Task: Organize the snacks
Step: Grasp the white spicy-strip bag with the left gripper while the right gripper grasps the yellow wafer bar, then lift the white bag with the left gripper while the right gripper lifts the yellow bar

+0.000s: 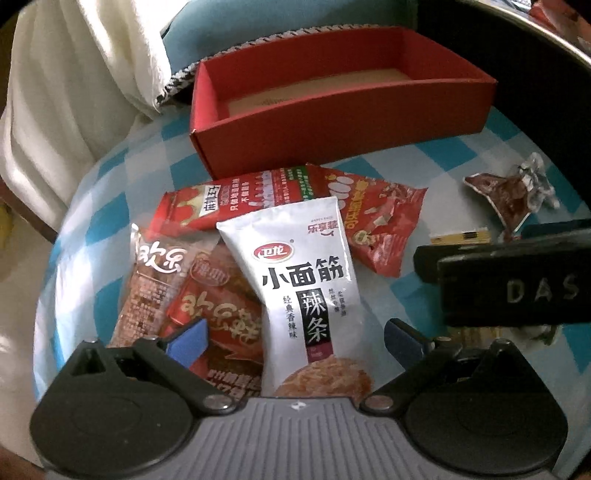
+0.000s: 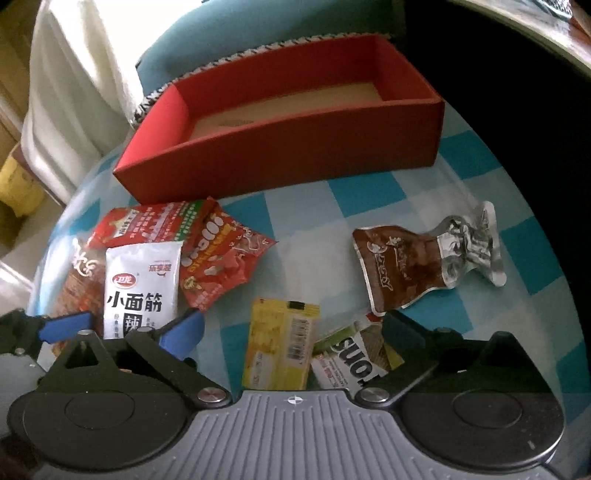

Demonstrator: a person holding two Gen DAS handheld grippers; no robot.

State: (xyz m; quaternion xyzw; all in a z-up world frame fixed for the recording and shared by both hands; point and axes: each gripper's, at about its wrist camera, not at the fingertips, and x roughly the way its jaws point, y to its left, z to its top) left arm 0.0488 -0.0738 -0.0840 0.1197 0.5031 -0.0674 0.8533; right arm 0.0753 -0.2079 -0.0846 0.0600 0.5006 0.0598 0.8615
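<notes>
An empty red box [image 1: 332,122] [image 2: 295,147] stands at the far side of the checked table. A pile of snack packets lies in front of it: a white packet [image 1: 306,280] [image 2: 142,284] on top of red ones [image 1: 373,221] [image 2: 221,254]. My left gripper [image 1: 295,343] is open, low over the pile, its jaws either side of the white packet. My right gripper [image 2: 291,336] is open above a yellow packet [image 2: 280,343] and a green-white packet [image 2: 351,358]. A brown-silver pouch [image 2: 424,258] [image 1: 513,192] lies apart at the right.
The round table has a blue-and-white checked cloth [image 2: 332,221]. A white cloth [image 1: 74,74] and a teal cushion [image 2: 221,33] lie beyond the box. The right gripper's black body [image 1: 517,277] shows in the left wrist view, to the right of the pile.
</notes>
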